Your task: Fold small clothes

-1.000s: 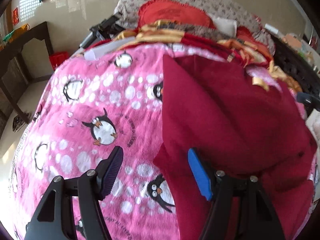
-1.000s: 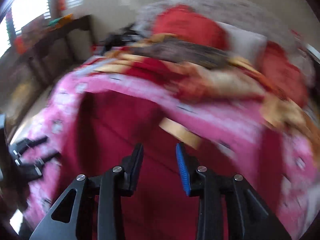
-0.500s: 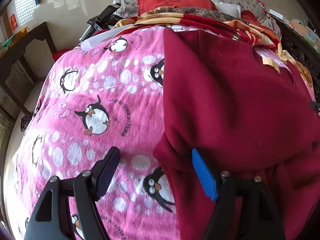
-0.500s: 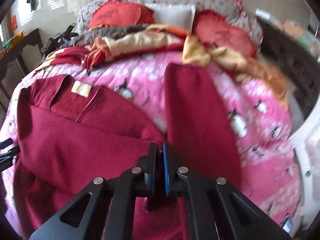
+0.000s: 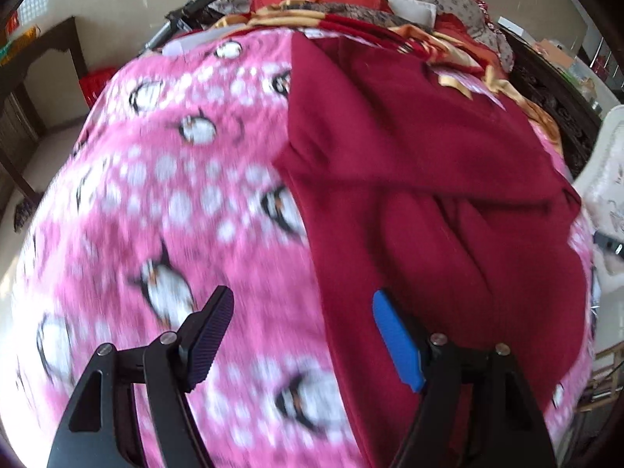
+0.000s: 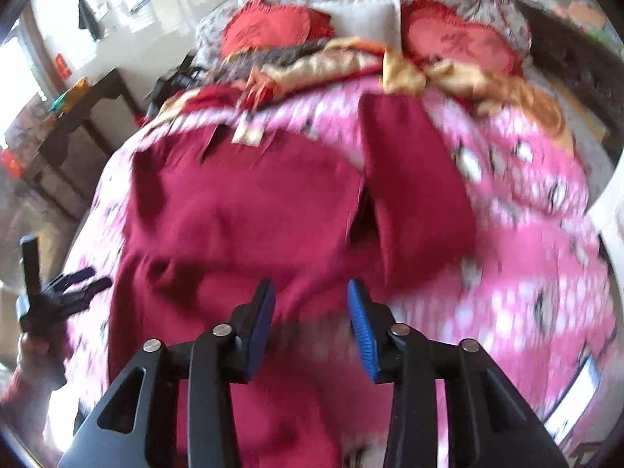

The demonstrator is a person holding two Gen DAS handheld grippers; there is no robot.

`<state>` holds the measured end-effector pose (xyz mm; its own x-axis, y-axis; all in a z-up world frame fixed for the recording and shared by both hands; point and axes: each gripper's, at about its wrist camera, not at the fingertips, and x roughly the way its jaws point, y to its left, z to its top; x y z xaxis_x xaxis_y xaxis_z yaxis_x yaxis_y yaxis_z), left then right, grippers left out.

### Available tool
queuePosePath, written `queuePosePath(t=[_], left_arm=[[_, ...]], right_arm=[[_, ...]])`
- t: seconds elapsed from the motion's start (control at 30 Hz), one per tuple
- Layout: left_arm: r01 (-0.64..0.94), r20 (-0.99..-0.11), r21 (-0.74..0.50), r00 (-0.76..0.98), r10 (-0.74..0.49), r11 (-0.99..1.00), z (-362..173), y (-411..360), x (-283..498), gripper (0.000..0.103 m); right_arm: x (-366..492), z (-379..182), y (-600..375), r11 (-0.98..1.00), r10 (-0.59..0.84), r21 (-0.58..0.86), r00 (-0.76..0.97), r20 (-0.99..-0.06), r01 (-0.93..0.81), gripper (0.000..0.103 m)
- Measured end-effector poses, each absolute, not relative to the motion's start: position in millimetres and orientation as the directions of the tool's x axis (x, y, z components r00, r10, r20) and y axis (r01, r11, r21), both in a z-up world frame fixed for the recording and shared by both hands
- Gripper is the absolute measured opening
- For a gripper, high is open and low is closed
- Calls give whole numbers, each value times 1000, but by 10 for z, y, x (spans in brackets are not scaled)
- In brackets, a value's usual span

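The dark red garment lies spread on a pink blanket printed with penguins and white dots, which covers the bed. In the left wrist view the garment takes up the right half of the blanket, its straight left edge running from the far end down toward the camera, with an upper layer folded across it and creased cloth below that fold. In the right wrist view the same garment fills the middle, a pale label showing near its far edge, and one long red panel lies beside the main body on its right, partly overlapping it. The left gripper is spread wide and holds nothing; its black finger hangs over the pink blanket and its blue finger over the red cloth. The right gripper is also parted and empty, held over the garment's near edge. At the head of the bed are red cushions, a white pillow and a bunched gold and red quilt. Both views are blurred.
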<state>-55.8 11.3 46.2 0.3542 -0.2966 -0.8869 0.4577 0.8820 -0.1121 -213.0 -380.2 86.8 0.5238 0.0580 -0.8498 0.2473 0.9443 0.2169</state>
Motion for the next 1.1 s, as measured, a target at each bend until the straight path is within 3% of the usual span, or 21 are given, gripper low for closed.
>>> queuePosePath(t=[0.17, 0.33, 0.6, 0.8, 0.87, 0.9, 0.93, 1.1], left_arm=[[500, -903, -119, 306, -303, 858, 472, 160, -975, 78], [534, -926, -136, 230, -299, 834, 394, 175, -1274, 78], [526, -941, -199, 132, -311, 827, 283, 218, -1680, 78], [542, -940, -152, 179, -291, 826, 216, 112, -1836, 78], [557, -933, -160, 183, -309, 815, 235, 60, -1851, 54], [568, -934, -153, 184, -306, 809, 239, 13, -1860, 30], [576, -936, -153, 177, -305, 803, 259, -6, -1845, 11], [584, -924, -209, 146, -354, 785, 521, 147, -1687, 7]], right_arm=[[-2643, 539, -3712, 941, 36, 190, 477, -878, 279, 19], [-3005, 238, -3669, 906, 73, 258, 477, -876, 336, 21], [-3079, 58, -3622, 881, 96, 317, 523, -847, 352, 22], [-3023, 42, -3618, 867, 89, 338, 555, -827, 365, 22], [-3012, 46, -3587, 876, 86, 330, 560, -824, 351, 12], [-3000, 50, -3574, 876, 99, 340, 562, -821, 342, 0], [-2999, 63, -3560, 873, 109, 350, 563, -819, 339, 0], [-3147, 340, -3466, 880, 117, 361, 596, -794, 309, 0]])
